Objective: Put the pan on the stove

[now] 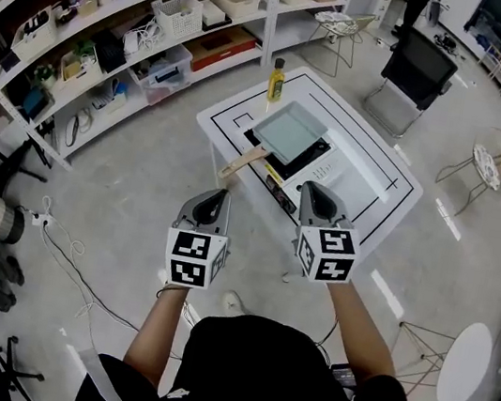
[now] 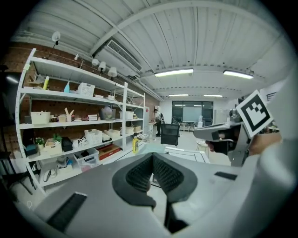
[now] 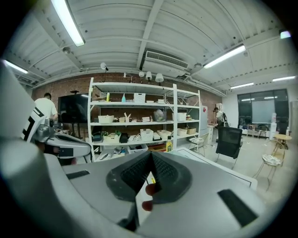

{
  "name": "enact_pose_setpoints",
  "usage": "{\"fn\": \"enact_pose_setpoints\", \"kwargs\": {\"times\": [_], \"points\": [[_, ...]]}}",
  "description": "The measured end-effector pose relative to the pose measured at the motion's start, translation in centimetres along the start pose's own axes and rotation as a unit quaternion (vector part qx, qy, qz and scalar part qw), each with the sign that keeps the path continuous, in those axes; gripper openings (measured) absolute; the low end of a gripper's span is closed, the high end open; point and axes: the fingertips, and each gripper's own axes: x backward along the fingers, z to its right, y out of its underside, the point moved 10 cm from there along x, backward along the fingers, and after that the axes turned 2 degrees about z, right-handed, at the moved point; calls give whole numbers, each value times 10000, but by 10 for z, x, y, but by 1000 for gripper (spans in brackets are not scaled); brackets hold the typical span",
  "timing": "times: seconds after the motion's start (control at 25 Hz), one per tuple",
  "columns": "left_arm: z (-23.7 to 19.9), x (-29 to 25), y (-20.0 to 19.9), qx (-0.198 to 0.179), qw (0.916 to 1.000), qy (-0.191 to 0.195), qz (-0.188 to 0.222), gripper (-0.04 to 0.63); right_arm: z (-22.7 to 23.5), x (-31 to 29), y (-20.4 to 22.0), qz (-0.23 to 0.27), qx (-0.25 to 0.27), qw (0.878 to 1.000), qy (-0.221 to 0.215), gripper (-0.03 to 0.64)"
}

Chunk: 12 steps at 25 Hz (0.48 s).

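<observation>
The square grey-green metal pan [image 1: 291,130] with its pale wooden handle [image 1: 243,162] sits flat on top of the black portable stove [image 1: 291,167]. The stove stands on the white table marked with black lines [image 1: 369,200]. The handle juts out past the stove's near-left edge, toward the person. A yellow bottle with a dark cap [image 1: 276,79] stands upright on the table beyond the stove's far corner, clear of the pan.

Both tools are on the person's side of the stove, apart from it and touching nothing. The left gripper [image 1: 224,194] has its jaws pressed together with nothing between them; its own view shows the ribbed pads meeting at the tip. The right gripper [image 1: 310,189] likewise has its jaws together and carries nothing. It hangs over the table's near edge, just short of the stove.

Judging by this layout, the task looks complete: the pan rests on the stove and neither claw grips it. Nothing seems left to do, except perhaps checking that the pan sits squarely over the burner, which the head view is too distant to confirm.
</observation>
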Motion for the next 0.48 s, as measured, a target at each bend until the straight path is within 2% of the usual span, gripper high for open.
{"fn": "enact_pose_setpoints", "kwargs": {"times": [0.24,0.48], "points": [[44,23,-3,-60,9993,-182,309,9,11,36,2,41,63,10000,53,0],[82,49,5,-108,9986,-393,327,9,13,74,9,178,-34,9995,-263,0]]}}
